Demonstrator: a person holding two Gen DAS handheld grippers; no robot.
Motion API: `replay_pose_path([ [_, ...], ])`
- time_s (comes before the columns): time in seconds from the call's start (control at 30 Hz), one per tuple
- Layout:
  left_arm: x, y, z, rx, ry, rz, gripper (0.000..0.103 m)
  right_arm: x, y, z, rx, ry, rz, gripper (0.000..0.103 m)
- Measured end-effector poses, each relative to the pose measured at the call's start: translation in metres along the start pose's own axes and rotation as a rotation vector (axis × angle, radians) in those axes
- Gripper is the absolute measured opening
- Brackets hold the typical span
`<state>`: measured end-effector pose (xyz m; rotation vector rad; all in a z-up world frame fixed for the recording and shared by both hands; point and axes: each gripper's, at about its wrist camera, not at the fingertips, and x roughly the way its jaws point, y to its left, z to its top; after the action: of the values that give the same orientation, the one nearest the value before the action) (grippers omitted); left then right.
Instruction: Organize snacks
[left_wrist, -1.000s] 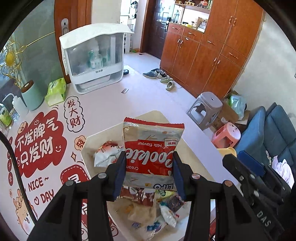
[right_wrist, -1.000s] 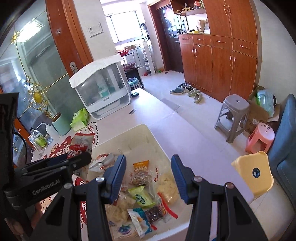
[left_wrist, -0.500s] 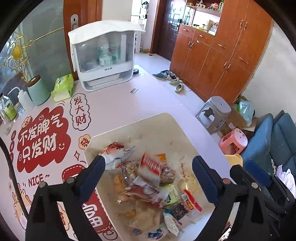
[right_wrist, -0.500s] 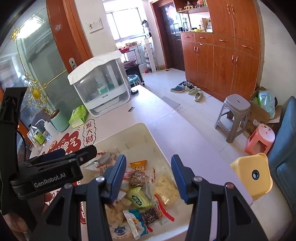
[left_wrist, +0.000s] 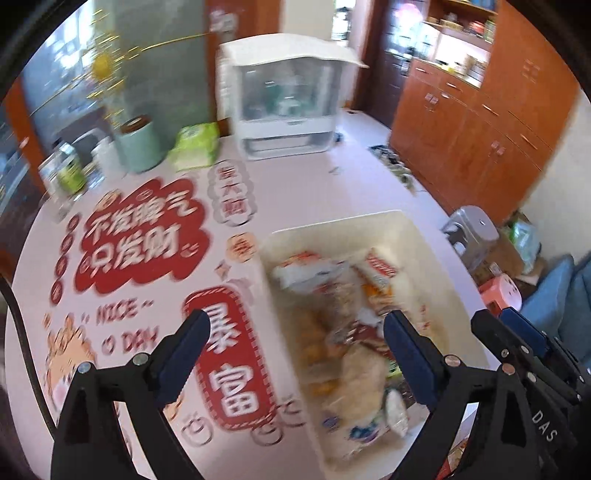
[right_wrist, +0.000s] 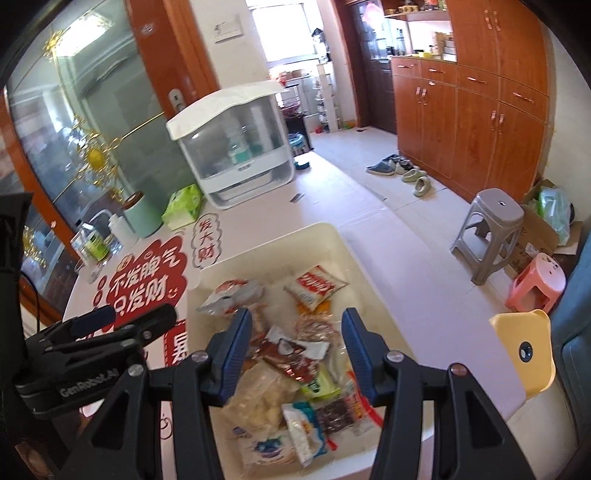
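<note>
The snacks are lying heaped in a cream tray that is sitting at the right edge of the table, its near end reaching toward the table's front edge. Among them, a red-and-white cookie packet is resting toward the tray's far end, with a crumpled white-and-red packet beside it near the far left wall. A brown wrapper, a clear bag of pale puffs and a blue-and-white packet are lying nearer the front end.

The right gripper is hovering over the middle of the heap, its jaws standing partly apart with nothing pinched between them. The left gripper is hanging over the tray's left wall, so one finger is showing against the table and the other against the snacks; its jaws are spread wide and holding nothing. The left wrist view is blurred.

A red-and-white printed mat is covering the table left of the tray. Toward the far edge, a white cabinet with clear panels is standing, with a green tissue pack and a pale green canister to its left.
</note>
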<state>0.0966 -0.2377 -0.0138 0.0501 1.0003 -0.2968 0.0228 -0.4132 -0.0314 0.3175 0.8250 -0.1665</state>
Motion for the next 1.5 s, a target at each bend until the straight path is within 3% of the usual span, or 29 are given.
replay_pose_path([
  [0.3,-0.041,0.052,-0.032,-0.106,-0.043,0.133,0.099,0.003,0.037,-0.011,-0.114,0.064,0.064,0.051],
  [0.57,-0.067,0.040,-0.067,-0.076,-0.053,0.200,0.101,-0.017,0.045,-0.031,-0.151,0.083,0.080,0.051],
  [0.93,-0.095,0.041,-0.099,-0.148,-0.092,0.239,0.101,-0.051,0.058,-0.057,-0.208,0.088,0.085,0.051],
  [1.5,-0.103,0.042,-0.118,-0.182,-0.069,0.260,0.101,-0.058,0.071,-0.068,-0.256,0.119,0.122,0.051],
])
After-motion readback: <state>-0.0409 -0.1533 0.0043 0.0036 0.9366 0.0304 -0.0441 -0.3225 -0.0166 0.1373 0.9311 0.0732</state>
